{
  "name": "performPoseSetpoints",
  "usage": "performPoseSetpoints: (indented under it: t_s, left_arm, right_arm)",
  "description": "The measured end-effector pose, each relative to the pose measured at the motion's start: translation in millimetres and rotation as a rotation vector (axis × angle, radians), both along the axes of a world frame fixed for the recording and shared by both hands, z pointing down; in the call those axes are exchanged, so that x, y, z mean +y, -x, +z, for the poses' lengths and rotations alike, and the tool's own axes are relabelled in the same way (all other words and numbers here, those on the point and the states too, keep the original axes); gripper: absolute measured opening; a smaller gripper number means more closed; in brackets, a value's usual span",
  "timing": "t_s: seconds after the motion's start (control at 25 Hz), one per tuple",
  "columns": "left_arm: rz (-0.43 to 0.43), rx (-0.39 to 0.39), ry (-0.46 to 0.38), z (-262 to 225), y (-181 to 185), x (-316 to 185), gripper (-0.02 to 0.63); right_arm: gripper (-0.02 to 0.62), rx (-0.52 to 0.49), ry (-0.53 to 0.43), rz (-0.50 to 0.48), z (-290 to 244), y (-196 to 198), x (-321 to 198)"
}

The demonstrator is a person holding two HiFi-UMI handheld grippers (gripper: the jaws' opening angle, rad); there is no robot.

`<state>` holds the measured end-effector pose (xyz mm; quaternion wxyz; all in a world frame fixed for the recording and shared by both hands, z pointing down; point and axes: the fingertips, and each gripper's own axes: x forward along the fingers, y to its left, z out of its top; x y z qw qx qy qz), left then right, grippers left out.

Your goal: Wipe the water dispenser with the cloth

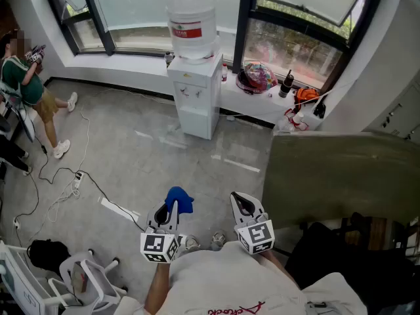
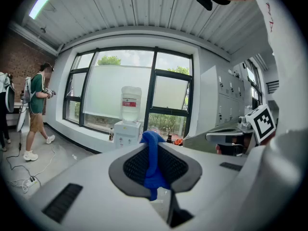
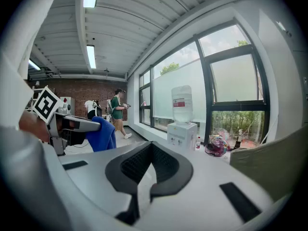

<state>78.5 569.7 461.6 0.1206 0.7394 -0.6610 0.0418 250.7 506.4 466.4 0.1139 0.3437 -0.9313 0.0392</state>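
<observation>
Nearest, the left gripper (image 1: 172,210) clamps the blue cloth (image 1: 178,199); the right gripper (image 1: 241,205) is closed, empty. With the water dispenser (image 1: 195,84) far off, this looks like the approach: next, carry the cloth closer.

No wording can be read for certain anywhere. The red label (image 1: 186,30) on the bottle (image 1: 190,8) atop the water dispenser (image 1: 195,97), upper centre of the head view, carries print too small to make out. Red script (image 1: 233,310) on the white shirt (image 1: 223,274) at the bottom edge is cut off
</observation>
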Motion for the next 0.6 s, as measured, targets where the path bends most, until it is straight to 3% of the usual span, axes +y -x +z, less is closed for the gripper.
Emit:
performPoseSetpoints:
  t_s: [0.6]
  left_arm:
    - [-0.049, -0.005, -0.025, -2, -10, -23, 0.051]
  right_arm:
    - [0.014, -0.029, -0.004, -0.077, 6, -8, -24]
